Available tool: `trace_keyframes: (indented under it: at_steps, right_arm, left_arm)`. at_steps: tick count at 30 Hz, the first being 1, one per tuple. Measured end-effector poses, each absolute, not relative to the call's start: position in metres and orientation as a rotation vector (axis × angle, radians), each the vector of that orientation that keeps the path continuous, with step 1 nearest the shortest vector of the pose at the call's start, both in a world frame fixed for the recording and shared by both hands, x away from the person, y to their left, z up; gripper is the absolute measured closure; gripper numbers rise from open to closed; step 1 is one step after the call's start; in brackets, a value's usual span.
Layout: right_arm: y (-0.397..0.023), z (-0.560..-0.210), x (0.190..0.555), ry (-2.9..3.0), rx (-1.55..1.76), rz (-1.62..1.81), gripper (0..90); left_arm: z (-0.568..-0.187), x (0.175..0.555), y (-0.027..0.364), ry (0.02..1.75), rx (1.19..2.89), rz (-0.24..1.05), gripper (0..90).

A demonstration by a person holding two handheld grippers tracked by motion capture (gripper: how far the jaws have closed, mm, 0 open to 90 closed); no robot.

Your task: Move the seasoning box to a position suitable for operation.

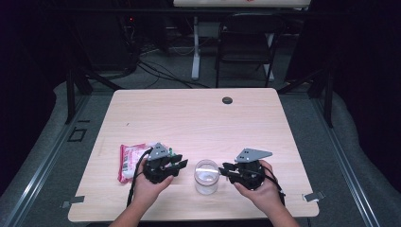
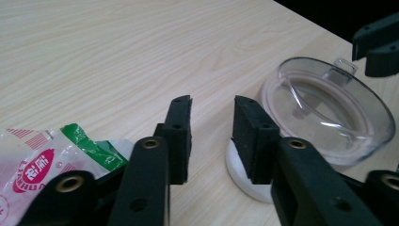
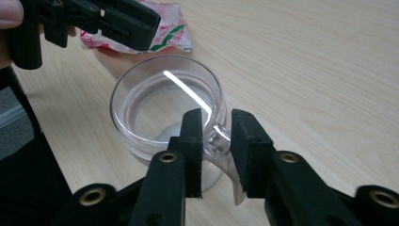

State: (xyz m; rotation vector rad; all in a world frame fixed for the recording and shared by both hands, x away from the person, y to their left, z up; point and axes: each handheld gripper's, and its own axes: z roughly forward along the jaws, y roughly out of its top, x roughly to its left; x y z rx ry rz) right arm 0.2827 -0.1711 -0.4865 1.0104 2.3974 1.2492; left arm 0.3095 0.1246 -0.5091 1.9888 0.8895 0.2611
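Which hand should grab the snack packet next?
Left, probably. The left gripper sits right beside the red and white packet with nothing between its jaws, while the right gripper is busy at the clear mug's handle.

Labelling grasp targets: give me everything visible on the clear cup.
The clear cup looks like transparent plastic or glass: round, open-topped, apparently empty, with a side handle. It stands upright on the table near the front edge, between both hands. The right tongs straddle the handle; whether the pads press it is unclear. A white round piece shows at its base.
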Motion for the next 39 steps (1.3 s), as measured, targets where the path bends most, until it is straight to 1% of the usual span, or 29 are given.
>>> trace_keyframes:
  at_steps: [3, 10, 13, 19, 21, 27, 39]
  right_arm:
    - [-0.169, -0.485, 0.282, 2.359, 0.998, 1.266, 76.4]
    - [-0.170, -0.488, 0.288, 2.351, 1.033, 1.255, 79.9]
    - [-0.170, -0.490, 0.290, 2.363, 1.048, 1.248, 82.3]
    - [-0.172, -0.491, 0.293, 2.370, 1.057, 1.244, 83.4]
    - [-0.172, -0.491, 0.293, 2.369, 1.059, 1.248, 83.4]
    - [-0.173, -0.491, 0.293, 2.369, 1.060, 1.250, 83.5]
    - [-0.173, -0.492, 0.294, 2.377, 1.066, 1.268, 82.6]
  left_arm:
    - [-0.509, 0.308, 0.124, 0.873, 2.006, 0.260, 74.8]
    - [-0.509, 0.304, 0.123, 0.833, 2.032, 0.225, 82.4]
    - [-0.511, 0.303, 0.121, 0.822, 2.040, 0.206, 84.9]
    - [-0.514, 0.301, 0.116, 0.761, 2.090, 0.154, 89.1]
    - [-0.514, 0.300, 0.113, 0.728, 2.122, 0.143, 89.7]
    - [-0.517, 0.297, 0.106, 0.711, 2.154, 0.128, 90.0]
    - [-0.518, 0.296, 0.106, 0.719, 2.155, 0.112, 90.0]
